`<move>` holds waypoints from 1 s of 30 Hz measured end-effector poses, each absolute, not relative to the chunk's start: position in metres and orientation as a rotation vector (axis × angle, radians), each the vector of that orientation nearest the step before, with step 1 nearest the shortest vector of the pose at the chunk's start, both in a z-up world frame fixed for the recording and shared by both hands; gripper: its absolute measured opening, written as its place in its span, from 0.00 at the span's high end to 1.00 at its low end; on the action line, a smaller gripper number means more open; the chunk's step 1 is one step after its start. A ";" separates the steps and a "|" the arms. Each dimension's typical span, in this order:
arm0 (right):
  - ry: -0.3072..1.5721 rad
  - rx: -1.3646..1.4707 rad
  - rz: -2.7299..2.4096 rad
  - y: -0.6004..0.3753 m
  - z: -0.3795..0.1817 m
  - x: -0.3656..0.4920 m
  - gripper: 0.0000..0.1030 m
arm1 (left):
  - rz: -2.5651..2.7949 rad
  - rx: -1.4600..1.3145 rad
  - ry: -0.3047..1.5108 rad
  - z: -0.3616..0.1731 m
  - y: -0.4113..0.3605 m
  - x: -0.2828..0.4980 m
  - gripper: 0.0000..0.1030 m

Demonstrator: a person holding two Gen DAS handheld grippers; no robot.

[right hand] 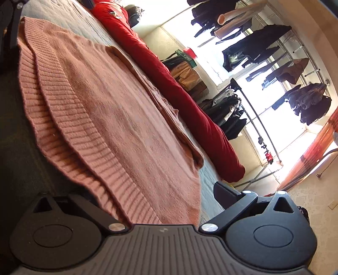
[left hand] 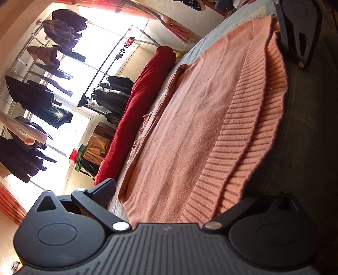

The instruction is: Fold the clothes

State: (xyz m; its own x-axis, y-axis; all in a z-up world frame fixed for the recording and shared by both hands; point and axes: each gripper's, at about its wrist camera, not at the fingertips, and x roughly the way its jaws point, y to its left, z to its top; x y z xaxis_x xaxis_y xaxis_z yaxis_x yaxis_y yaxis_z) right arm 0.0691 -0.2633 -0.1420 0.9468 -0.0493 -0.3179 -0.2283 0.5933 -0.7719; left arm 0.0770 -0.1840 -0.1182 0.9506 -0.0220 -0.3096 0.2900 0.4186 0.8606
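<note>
Sweater: a salmon-pink knit sweater [left hand: 200, 118] is lying flat on the bed [right hand: 69, 15], its ribbed hem [left hand: 236, 135] drooping over the bed's near edge, a red bolster [left hand: 135, 118] running along the far side.
Left tongs: the left tongs [left hand: 175, 190] are gaping wide, straddling one hem corner, gripping nothing.
Right tongs: the right tongs [right hand: 147, 194] are likewise spread around the other hem corner.
Doing it well: probably both should be closing on both hem layers together, lifting evenly so the fold is landing square.
Pose: both are reaching low, nearly level with the bed, rolled sideways, mirroring each other.
</note>
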 end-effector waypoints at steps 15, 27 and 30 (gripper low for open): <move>0.370 -0.940 0.120 -0.294 -0.145 0.076 0.00 | -0.095 1.192 0.289 -0.127 -0.166 0.085 0.00; 0.376 -1.001 0.080 -0.283 -0.150 0.073 0.00 | -0.070 1.190 0.263 -0.132 -0.168 0.080 0.01; 0.380 -1.079 0.088 -0.275 -0.148 0.074 0.00 | -0.064 1.203 0.262 -0.130 -0.169 0.080 0.00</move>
State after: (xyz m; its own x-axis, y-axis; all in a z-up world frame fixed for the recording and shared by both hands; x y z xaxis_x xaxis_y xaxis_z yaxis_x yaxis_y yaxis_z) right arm 0.0742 -0.2753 -0.1480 0.9320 -0.1138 -0.3441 -0.2531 0.4753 -0.8426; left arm 0.0800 -0.1686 -0.1303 0.9680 0.0896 -0.2344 0.1877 0.3613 0.9133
